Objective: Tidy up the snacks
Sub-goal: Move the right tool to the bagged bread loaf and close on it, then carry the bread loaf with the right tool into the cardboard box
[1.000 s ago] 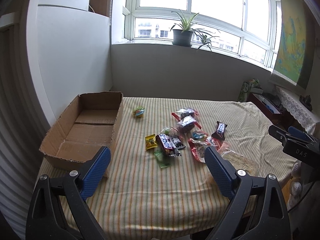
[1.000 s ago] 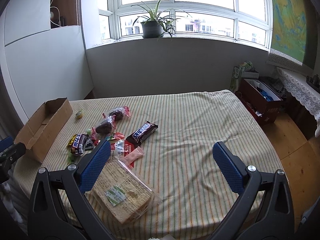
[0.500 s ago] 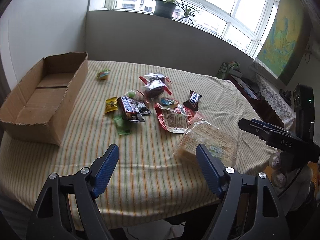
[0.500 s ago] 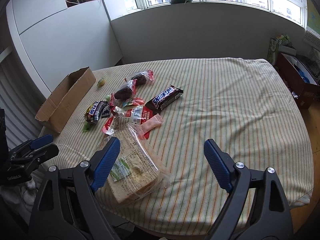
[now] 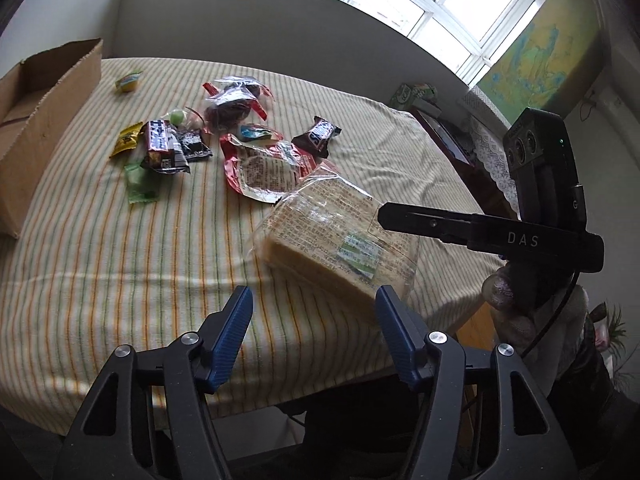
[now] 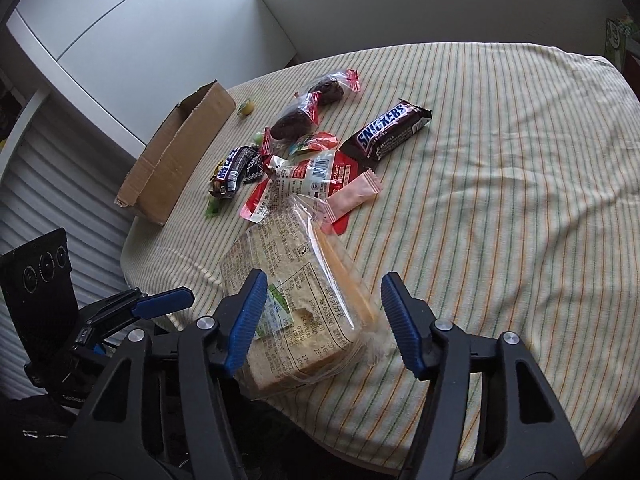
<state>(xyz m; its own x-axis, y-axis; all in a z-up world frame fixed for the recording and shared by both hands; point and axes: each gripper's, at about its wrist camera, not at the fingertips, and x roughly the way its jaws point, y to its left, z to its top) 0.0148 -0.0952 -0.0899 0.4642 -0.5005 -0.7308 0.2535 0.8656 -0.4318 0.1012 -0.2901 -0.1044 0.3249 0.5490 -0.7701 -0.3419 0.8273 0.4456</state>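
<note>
A clear bag of sliced bread (image 5: 340, 236) lies near the table's front edge; it also shows in the right wrist view (image 6: 296, 292). My right gripper (image 6: 322, 312) is open with the bread's near end between its fingers. My left gripper (image 5: 314, 332) is open and empty, just in front of the bread. Behind the bread lie a red-edged packet (image 5: 260, 168), a Snickers bar (image 6: 386, 130), dark buns in wrappers (image 6: 304, 112) and small candies (image 5: 160, 144). An open cardboard box (image 5: 36, 112) stands at the table's left.
The table has a striped cloth (image 6: 500, 184). A small yellow sweet (image 5: 129, 81) lies by the box. The right gripper's arm (image 5: 480, 232) crosses over the bread's right side. A wall and window are behind; a cabinet stands at the right.
Both grippers have moved down and in toward the bread bag. The right gripper's fingers now straddle its near end. The left gripper has swung right, away from the box.
</note>
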